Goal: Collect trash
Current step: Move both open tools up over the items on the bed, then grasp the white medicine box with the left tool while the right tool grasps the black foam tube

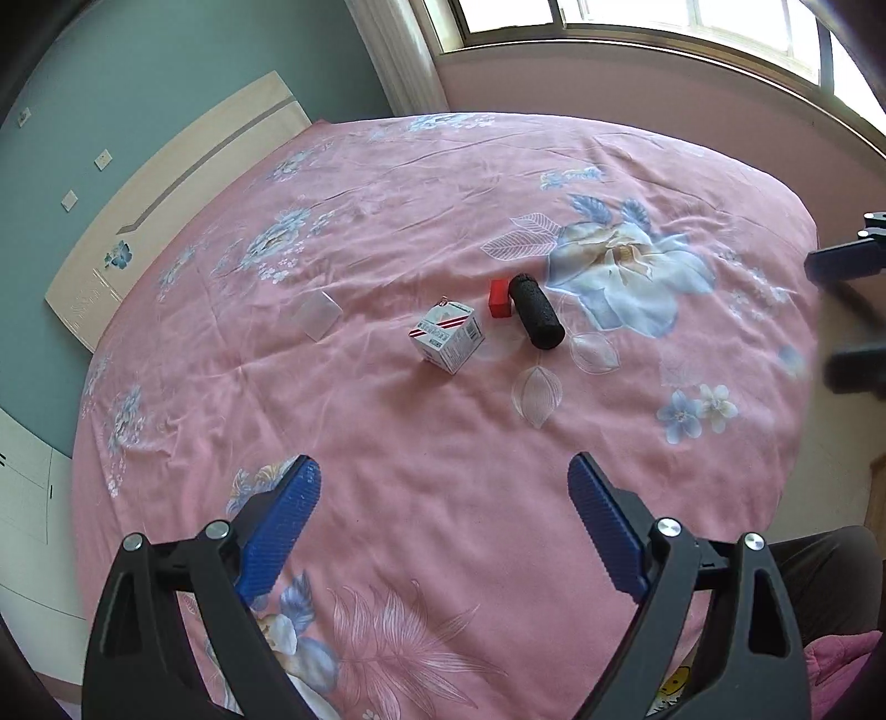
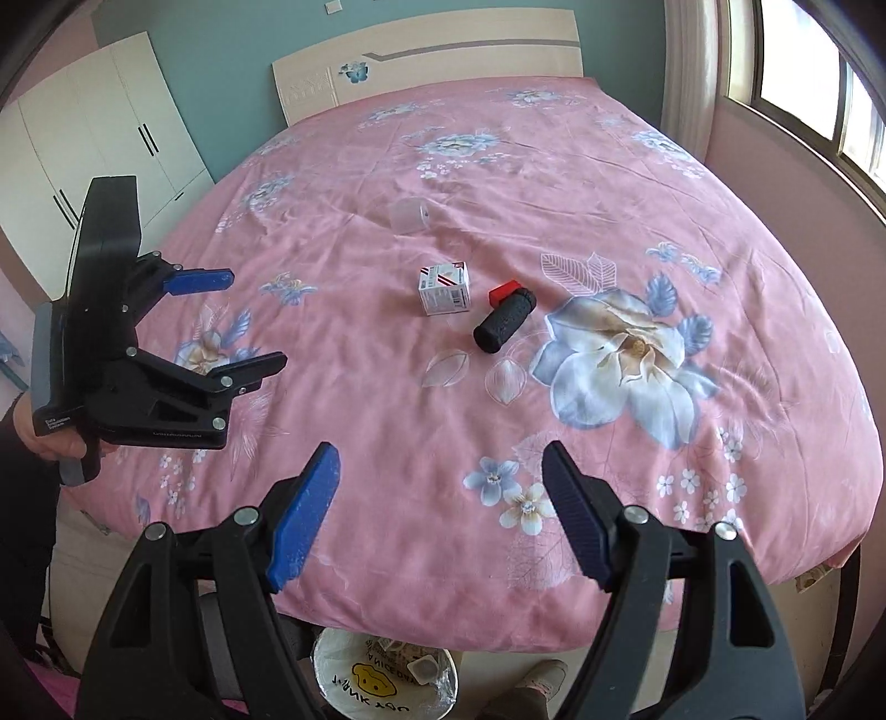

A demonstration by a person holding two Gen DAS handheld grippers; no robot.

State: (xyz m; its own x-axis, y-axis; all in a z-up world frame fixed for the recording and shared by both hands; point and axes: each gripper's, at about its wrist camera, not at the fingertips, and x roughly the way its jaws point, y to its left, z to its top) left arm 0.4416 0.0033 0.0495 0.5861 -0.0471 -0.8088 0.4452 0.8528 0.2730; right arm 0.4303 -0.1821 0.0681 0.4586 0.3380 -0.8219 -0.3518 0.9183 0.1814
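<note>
1. Pink bed point(image 2: 554, 526) carries four uncollected pieces mid-spread: one white box point(image 2: 444, 288), one red block point(image 2: 504, 290) touching one black cylinder point(image 2: 503, 328), one clear cup point(image 2: 408, 215) farther back.
2. Bin point(image 2: 332, 673), below the near edge, already holds some scraps.
3. Left gripper point(image 1: 443, 526) and right gripper point(image 2: 440, 515) both gape wide, holding nothing.

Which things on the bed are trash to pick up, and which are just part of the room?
For the job:
- white box
- red block
- black roll
- clear plastic piece
- trash bin below the bed's edge
- left tool and right tool, both open

Just there:
- pink bedspread
- headboard
- wardrobe
- window
</note>
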